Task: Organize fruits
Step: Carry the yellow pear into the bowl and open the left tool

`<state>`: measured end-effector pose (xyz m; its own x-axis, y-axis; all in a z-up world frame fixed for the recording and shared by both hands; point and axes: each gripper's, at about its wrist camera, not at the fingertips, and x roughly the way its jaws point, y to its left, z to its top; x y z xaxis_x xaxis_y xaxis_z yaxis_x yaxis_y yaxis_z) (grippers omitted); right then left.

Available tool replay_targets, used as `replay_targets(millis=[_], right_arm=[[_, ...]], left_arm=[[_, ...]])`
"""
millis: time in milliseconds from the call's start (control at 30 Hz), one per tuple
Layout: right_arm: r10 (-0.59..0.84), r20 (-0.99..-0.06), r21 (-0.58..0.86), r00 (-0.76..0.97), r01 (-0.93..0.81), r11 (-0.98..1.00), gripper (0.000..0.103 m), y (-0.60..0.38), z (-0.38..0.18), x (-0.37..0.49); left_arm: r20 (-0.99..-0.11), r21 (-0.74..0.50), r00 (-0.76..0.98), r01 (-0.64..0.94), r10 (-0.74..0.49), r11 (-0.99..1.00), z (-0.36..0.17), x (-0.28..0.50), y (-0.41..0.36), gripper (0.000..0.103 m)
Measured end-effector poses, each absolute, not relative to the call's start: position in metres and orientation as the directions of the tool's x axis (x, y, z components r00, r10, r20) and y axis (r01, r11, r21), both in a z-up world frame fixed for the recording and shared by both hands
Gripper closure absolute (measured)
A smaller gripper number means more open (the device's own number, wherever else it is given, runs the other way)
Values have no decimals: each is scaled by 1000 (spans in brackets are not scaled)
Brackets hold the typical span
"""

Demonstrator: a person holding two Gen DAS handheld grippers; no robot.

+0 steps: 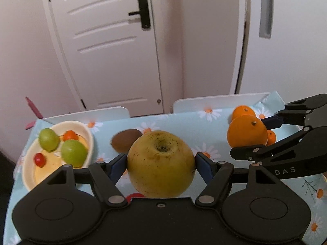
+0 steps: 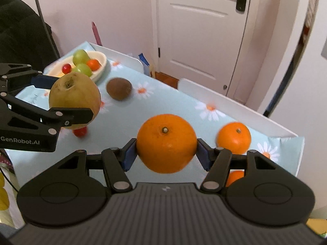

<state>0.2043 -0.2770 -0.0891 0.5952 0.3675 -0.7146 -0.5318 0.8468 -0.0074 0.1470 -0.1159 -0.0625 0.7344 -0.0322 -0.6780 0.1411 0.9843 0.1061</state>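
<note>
Table point(image 1: 179, 120) w/ daisy-print cloth carried everything; cream oval dish point(image 1: 90, 140) sat at its far left corner.

Biggest fruit: yellow-green pear point(image 1: 161, 163), held off the cloth in the left gripper point(image 1: 161, 163), calyx pit facing up, pads clamped on its widest girth, one each side. Judged heavy, hard, skin rough and speckled, so not very slippery; but round, so grip must stay across the middle or it'd roll out. Bruises if squeezed hard or dropped.

Next: large orange point(image 2: 166, 143), clamped in the right gripper point(image 2: 166, 143) at its equator, stem up, also clear of the table. Prob. mid-weight, peel firm w/ slight give, dimpled = decent friction. Same hold applied: widest pt, moderate squeeze.

Second orange point(image 2: 234, 137) lay on the cloth just right of the held one; a third, smaller one point(image 2: 235, 176) peeked out below the right finger linkage, mostly hidden.

Kiwi point(image 2: 119, 88) lay on the cloth btwn dish and pear; fuzzy, soft-ish, light, best taken across its short axis.

In the dish: two green grapes point(image 1: 73, 153) and small tomatoes, one red point(image 1: 39, 159), one orange point(image 1: 70, 135). Another red tomato point(image 2: 80, 131) lay on the cloth under the pear. All tiny, smooth, easily crushed; lightest pinch only.
</note>
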Motion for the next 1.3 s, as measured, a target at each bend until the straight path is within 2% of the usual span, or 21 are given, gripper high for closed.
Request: replay_targets(millis=[567, 1300], right_arm=[[388, -687, 32, 615, -507, 861, 27, -180, -46, 183], [297, -727, 52, 619, -381, 923, 27, -61, -65, 205]], left_arm=[[-643, 116, 766, 106, -7, 988, -23, 126, -27, 27], [-679, 159, 731, 231, -64, 960, -58, 181, 93, 27]])
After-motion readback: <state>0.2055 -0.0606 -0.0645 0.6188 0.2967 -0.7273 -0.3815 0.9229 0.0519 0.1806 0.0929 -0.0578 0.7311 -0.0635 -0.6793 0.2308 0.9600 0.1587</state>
